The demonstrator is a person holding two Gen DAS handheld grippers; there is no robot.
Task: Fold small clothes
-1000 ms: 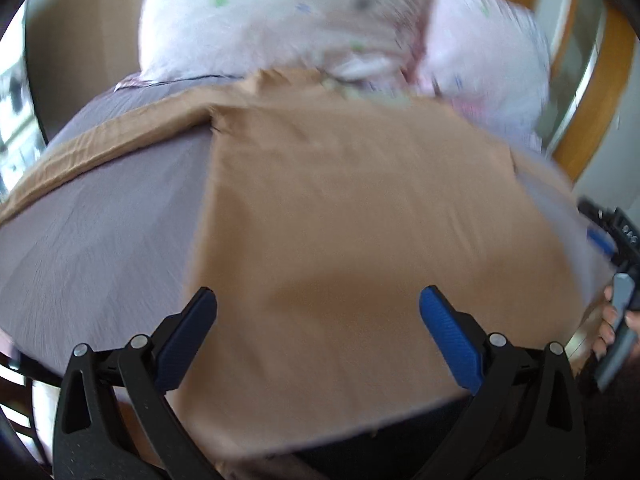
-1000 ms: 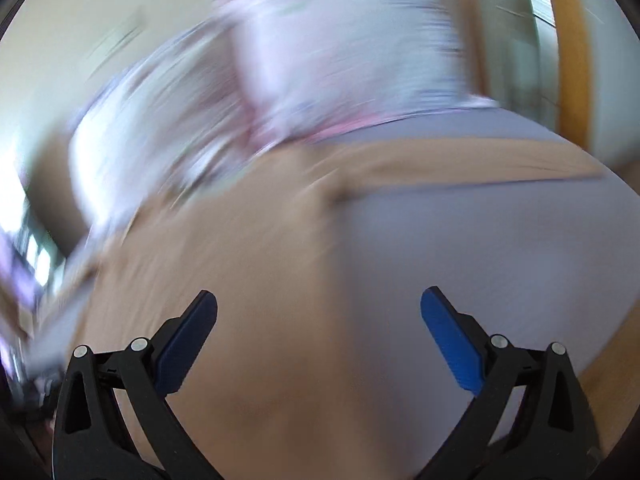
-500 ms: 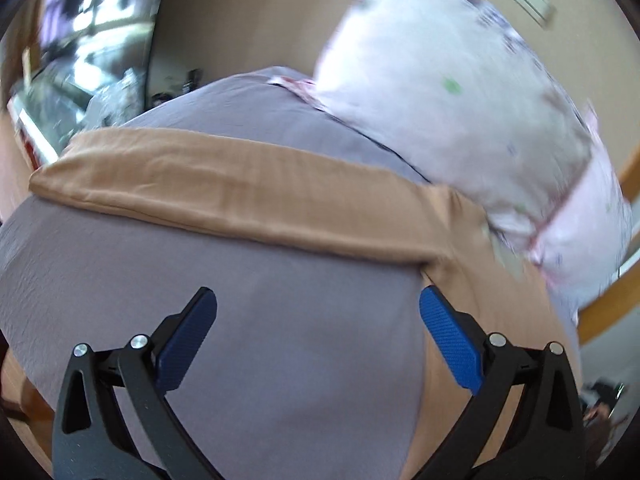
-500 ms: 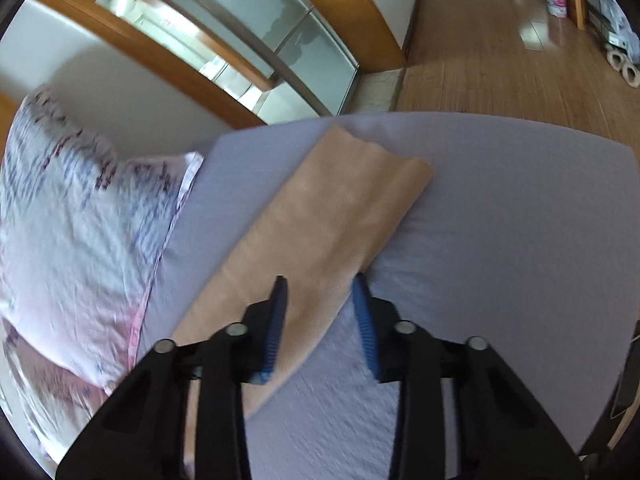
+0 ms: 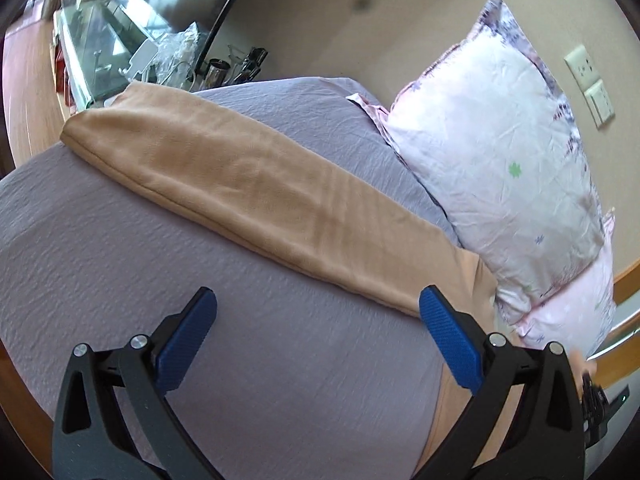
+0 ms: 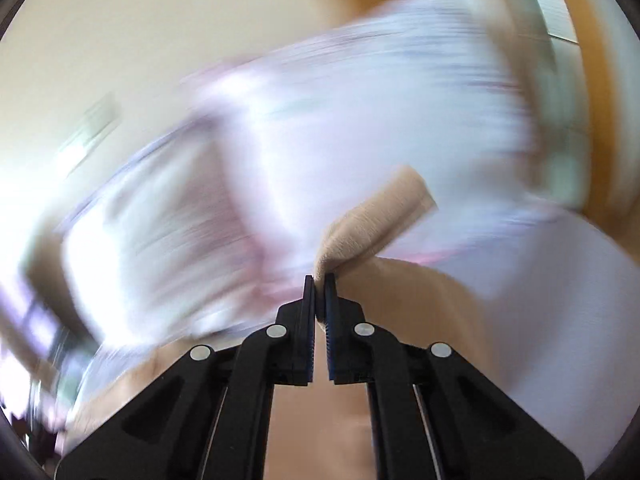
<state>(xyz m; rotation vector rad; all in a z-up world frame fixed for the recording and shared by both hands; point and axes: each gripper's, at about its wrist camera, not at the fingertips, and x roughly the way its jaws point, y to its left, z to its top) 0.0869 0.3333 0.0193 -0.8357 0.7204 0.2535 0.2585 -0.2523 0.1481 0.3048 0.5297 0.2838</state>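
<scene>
A tan long-sleeved garment lies spread on the bed. In the left wrist view its left sleeve stretches flat from the far left toward the body of the garment at the lower right. My left gripper is open and empty above the grey sheet, just short of the sleeve. In the right wrist view, which is blurred by motion, my right gripper is shut on the end of the other tan sleeve and holds it lifted, with the garment's body below.
The bed has a grey sheet. Floral pillows lean against the wall at the head of the bed. A glass table with bottles stands beyond the bed's far left edge. A wooden bed frame runs along the right.
My right gripper has shut on the right sleeve's end and lifted it, swinging fast toward the pillows. My left gripper has stayed open and shifted slightly nearer the left sleeve.
</scene>
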